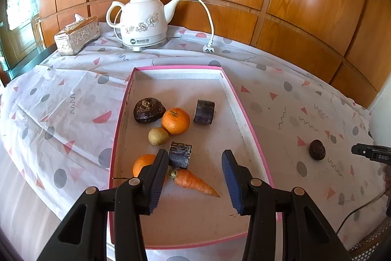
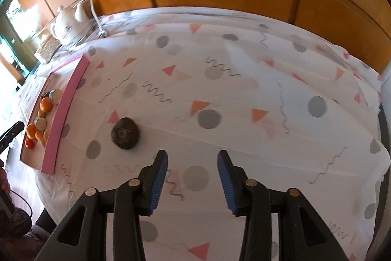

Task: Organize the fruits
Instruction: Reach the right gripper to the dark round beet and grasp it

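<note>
A pink-rimmed tray (image 1: 238,92) holds a dark brown fruit (image 1: 148,110), two oranges (image 1: 176,120), a small yellow-green fruit (image 1: 158,136), two dark purple cut pieces (image 1: 204,111) and a carrot (image 1: 194,182). My left gripper (image 1: 195,158) is open and empty over the tray's near part, just above the carrot. A dark round fruit (image 2: 125,133) lies alone on the cloth right of the tray; it also shows in the left wrist view (image 1: 317,149). My right gripper (image 2: 193,158) is open and empty, near and right of that fruit.
A white electric kettle (image 1: 144,21) with its cord and plug (image 1: 209,48) stands at the back, a tissue box (image 1: 77,36) to its left. Wooden wall panels (image 1: 293,4) run behind the table. The patterned tablecloth (image 2: 244,89) stretches wide to the right.
</note>
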